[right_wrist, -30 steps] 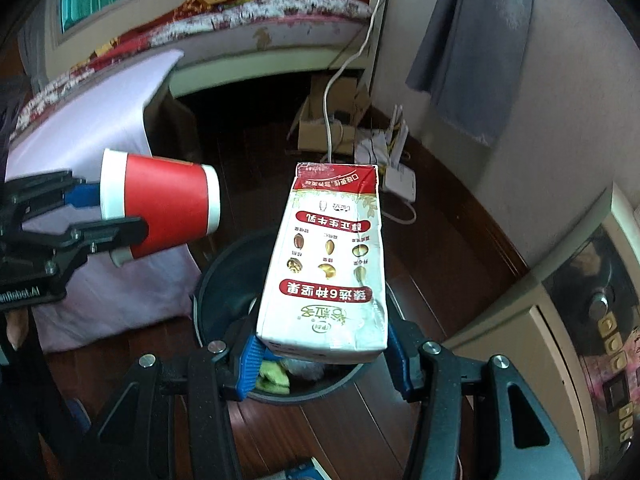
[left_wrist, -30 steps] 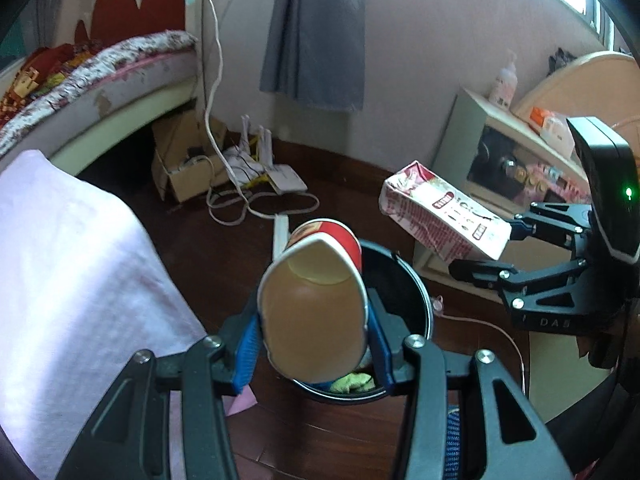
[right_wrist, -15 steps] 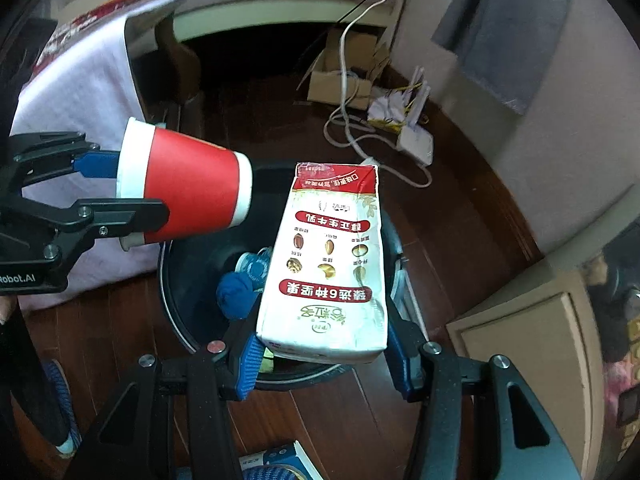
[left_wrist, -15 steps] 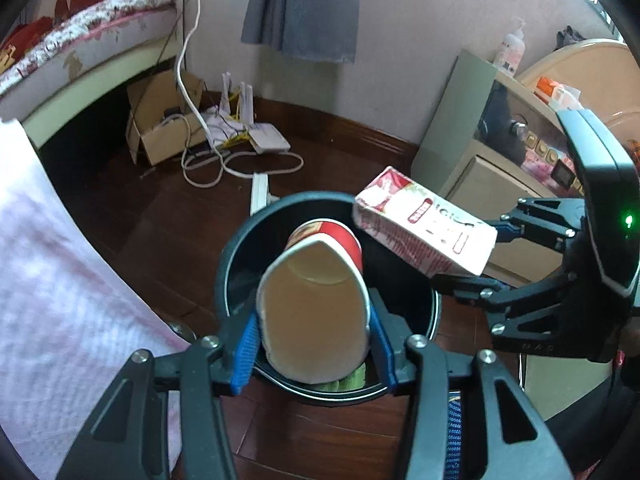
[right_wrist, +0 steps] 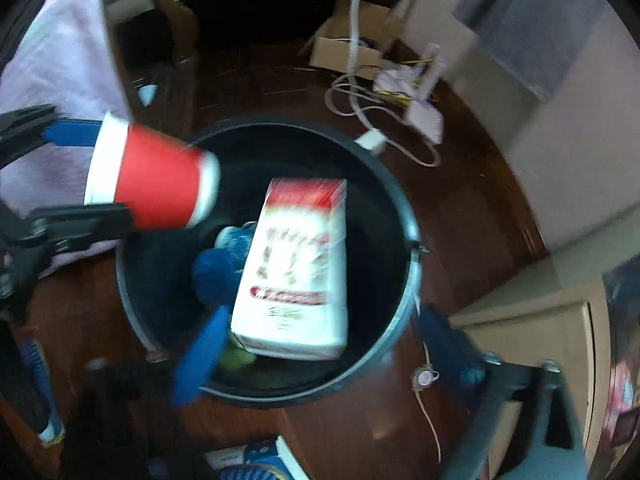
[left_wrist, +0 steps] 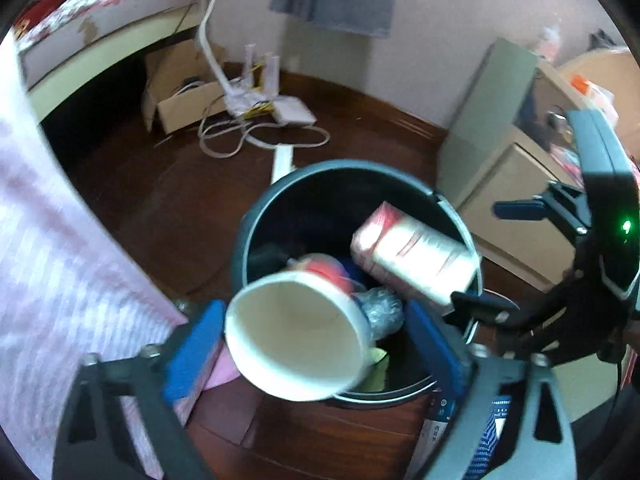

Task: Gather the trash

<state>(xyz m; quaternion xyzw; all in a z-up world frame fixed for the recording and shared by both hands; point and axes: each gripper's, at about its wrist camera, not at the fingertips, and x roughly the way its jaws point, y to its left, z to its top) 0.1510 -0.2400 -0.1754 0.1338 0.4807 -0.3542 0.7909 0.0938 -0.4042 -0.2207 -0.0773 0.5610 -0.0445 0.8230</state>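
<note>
A red paper cup with a white rim tips mouth-first toward me over the dark round trash bin. It lies loose between the blue pads of my left gripper, whose jaws are opening; the right pad stands clear of it. A red-and-white milk carton drops blurred into the bin, free of my right gripper, whose jaws are opening wide too. From the right wrist, the cup sits between the left gripper's fingers. The carton also shows beside the right gripper.
The bin holds blue trash, crumpled plastic and something green. A pink cloth hangs close on the left. A cardboard box, white cables and a router lie on the wooden floor behind. A beige cabinet stands right.
Both grippers sank toward the bin and their jaws spread wide. The cup and the carton were let go; the carton now falls inside the bin's rim.
</note>
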